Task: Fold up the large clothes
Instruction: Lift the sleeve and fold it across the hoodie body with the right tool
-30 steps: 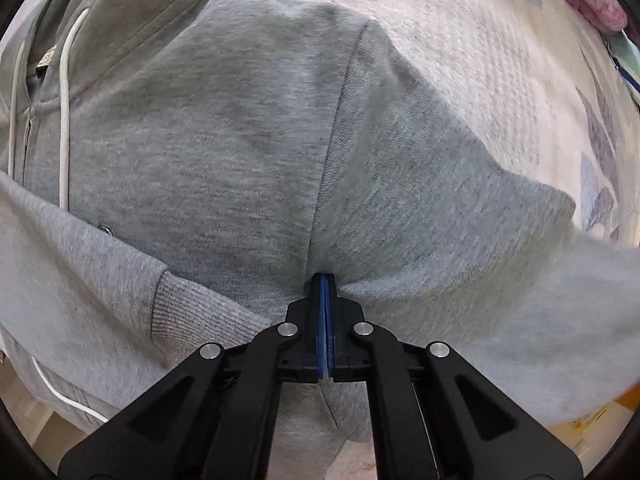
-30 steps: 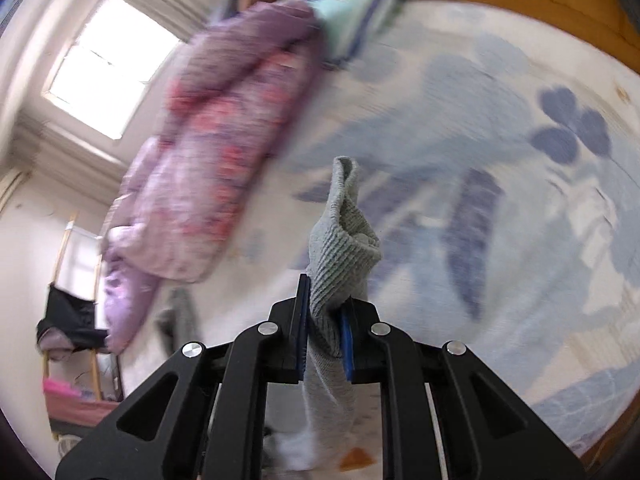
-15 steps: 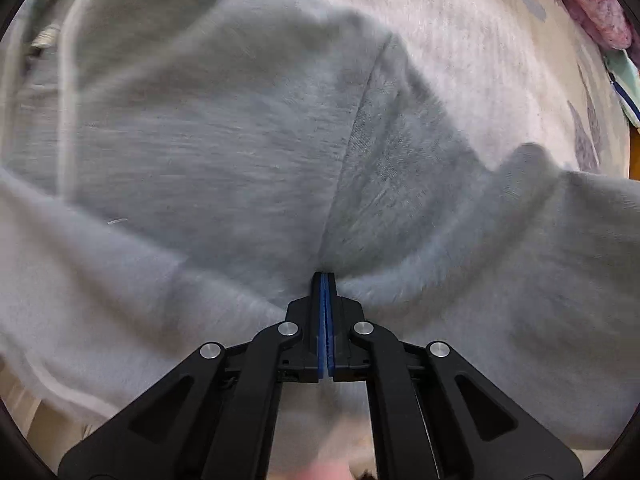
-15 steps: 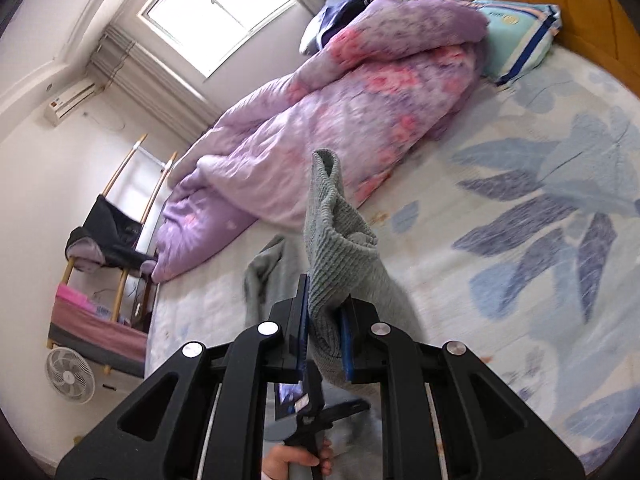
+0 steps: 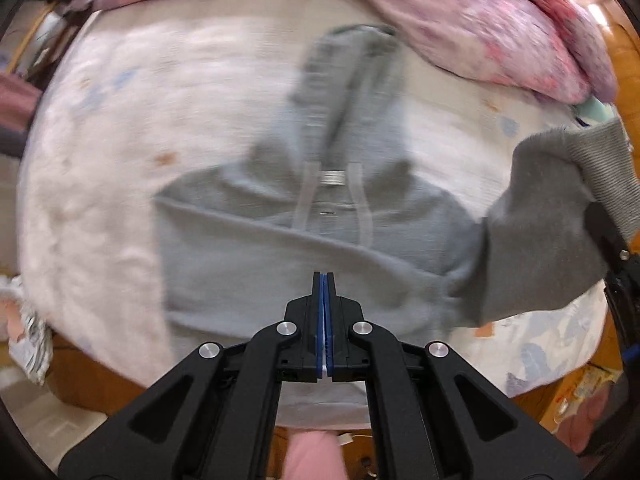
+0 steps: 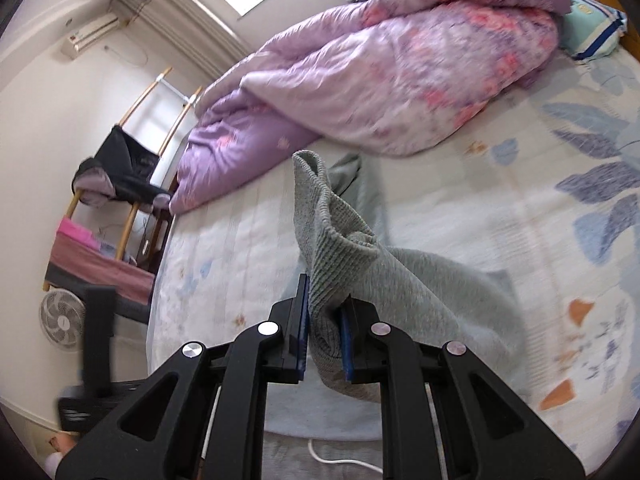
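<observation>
A grey hoodie (image 5: 280,248) lay flat on the bed (image 5: 100,168), hood toward the far side and near the purple quilt (image 5: 480,20), drawstrings on its chest. One sleeve appeared already folded across the chest. The left gripper (image 5: 324,280) hung above the near hem with its fingers pressed together and nothing between them. The right gripper (image 6: 325,312) was clamped on the ribbed cuff (image 6: 320,220) of the other sleeve (image 5: 540,232), which rose from the shoulder at the right and sagged between bed and gripper. Judged from this, the sleeve was being carried toward the body for folding. Risks: the grip covered only a bunched part of the cuff, so a quick swing could pull it free; tension through the raised sleeve could drag the shoulder and disturb the flat body; a loose drop could leave the sleeve twisted or creased.
</observation>
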The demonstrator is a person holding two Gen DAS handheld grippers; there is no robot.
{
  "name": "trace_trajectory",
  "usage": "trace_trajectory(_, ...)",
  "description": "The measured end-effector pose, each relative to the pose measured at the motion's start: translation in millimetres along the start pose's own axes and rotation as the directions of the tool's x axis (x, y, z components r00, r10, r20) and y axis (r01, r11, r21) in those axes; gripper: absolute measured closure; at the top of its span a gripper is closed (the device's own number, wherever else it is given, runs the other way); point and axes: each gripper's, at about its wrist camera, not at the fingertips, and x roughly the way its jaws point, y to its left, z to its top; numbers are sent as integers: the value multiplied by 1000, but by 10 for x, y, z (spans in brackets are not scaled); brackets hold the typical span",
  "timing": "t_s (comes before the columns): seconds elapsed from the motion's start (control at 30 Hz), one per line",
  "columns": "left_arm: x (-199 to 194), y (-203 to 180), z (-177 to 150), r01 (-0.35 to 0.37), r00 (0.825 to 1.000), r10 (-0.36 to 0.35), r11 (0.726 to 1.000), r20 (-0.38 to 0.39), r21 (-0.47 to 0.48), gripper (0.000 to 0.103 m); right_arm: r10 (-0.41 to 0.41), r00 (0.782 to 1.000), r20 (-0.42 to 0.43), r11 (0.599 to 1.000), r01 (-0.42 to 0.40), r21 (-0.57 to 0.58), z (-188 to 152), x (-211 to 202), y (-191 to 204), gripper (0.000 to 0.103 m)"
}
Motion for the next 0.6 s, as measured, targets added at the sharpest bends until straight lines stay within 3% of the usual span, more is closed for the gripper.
trace_trajectory(0.27, -8, 1006, -104, -10, 1000, 11, 994, 14, -105, 98, -69, 996, -61, 996, 65, -59, -457, 727, 520, 91)
trace_trajectory(0.33, 85, 1222, -152, -40, 999, 39, 990, -11, -135, 98, -83, 993, -87, 994, 76, -80, -606, 946, 613, 91)
trace_trajectory(0.6, 436, 1701, -323, -11, 999, 3, 981, -44, -193, 98, -132, 974, -187, 988, 113, -108, -1106, 1781, 797, 90)
